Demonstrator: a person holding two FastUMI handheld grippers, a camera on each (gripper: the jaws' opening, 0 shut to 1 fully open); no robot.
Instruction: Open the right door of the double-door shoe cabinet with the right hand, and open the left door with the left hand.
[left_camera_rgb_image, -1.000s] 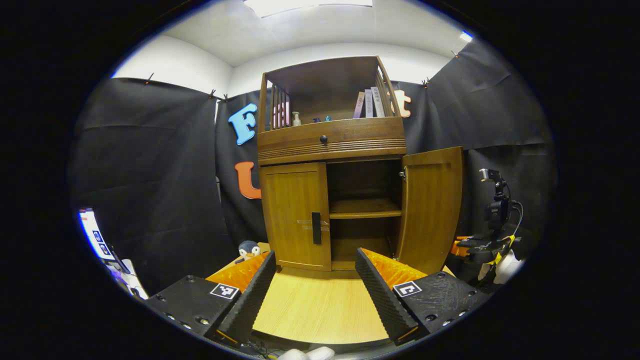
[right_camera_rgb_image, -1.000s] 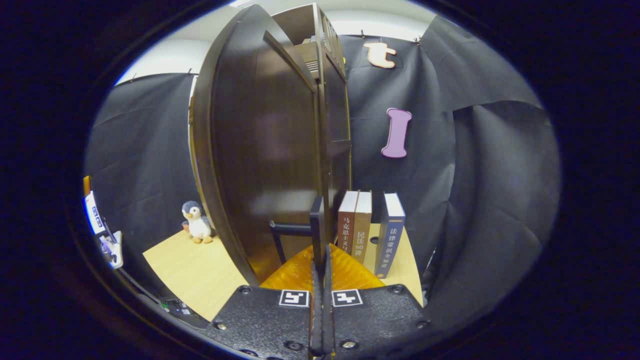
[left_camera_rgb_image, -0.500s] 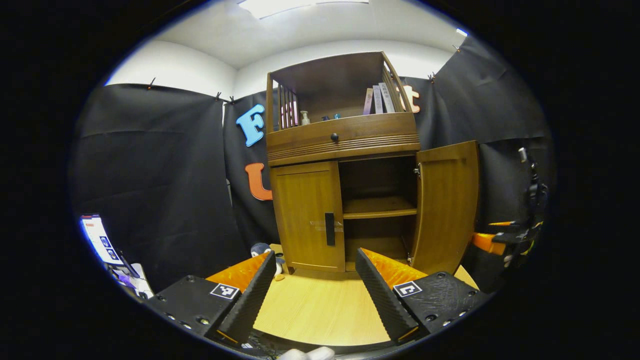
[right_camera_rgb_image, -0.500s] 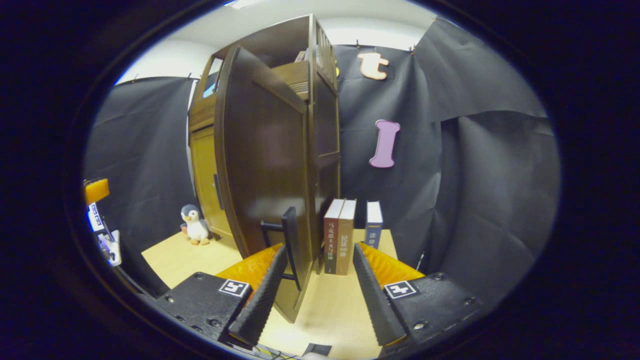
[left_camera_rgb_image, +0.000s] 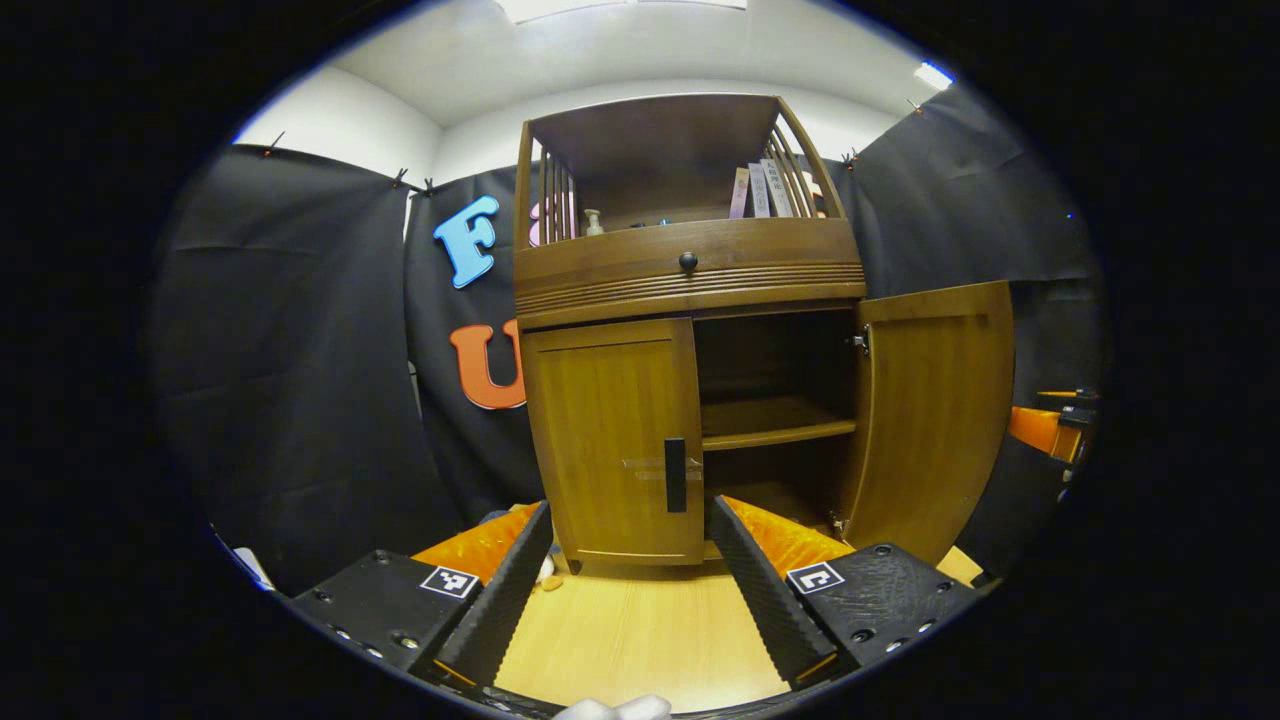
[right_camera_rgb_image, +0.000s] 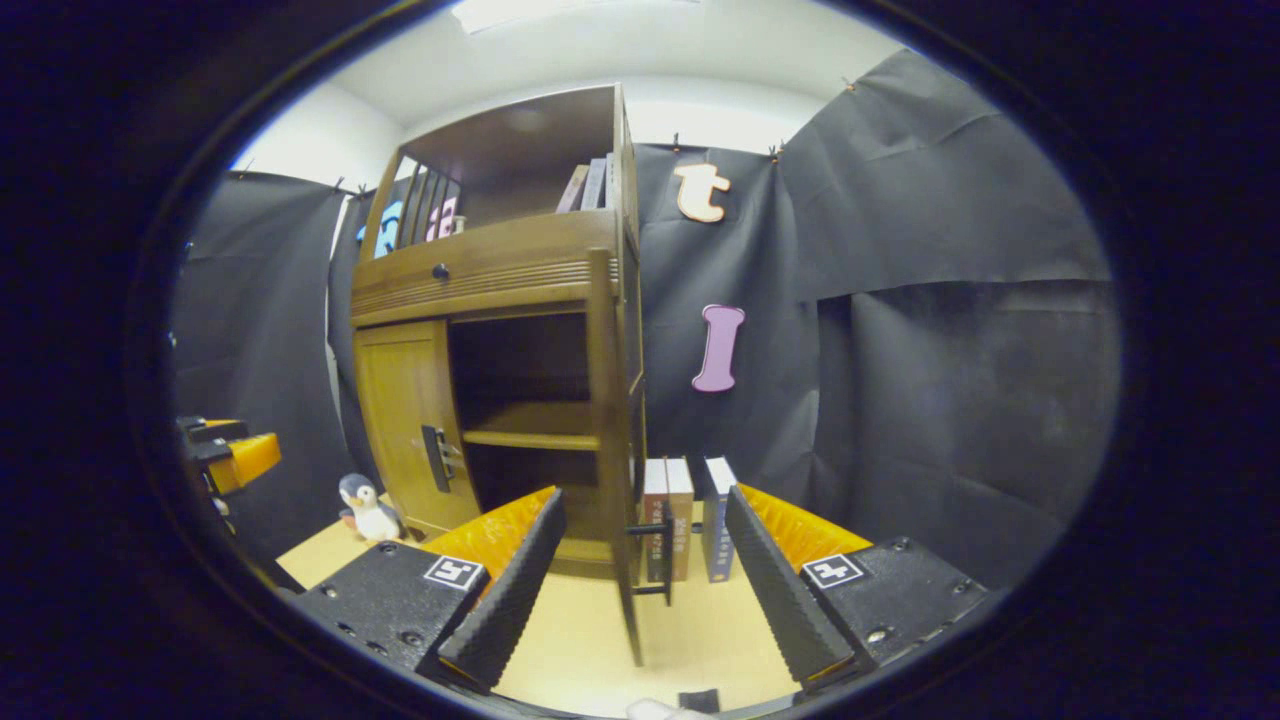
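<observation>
Right gripper view: your right gripper (right_camera_rgb_image: 640, 560) let go of right door (right_camera_rgb_image: 605, 440) handle since 1 s ago, fingers now spread, door swung wide, frame centre. Left gripper view: left gripper (left_camera_rgb_image: 630, 560) spread too, closer to left door (left_camera_rgb_image: 610, 440), still closed, black handle (left_camera_rgb_image: 675, 474) centre-low. Half done, left door next

Both views face the shoe cabinet (left_camera_rgb_image: 690, 400) nearby, the right obliquely.

Pale wooden table (right_camera_rgb_image: 590, 640) bearing shoe cabinet (left_camera_rgb_image: 690, 280), toy penguin (right_camera_rgb_image: 362, 508), upright books (right_camera_rgb_image: 682, 518).
</observation>
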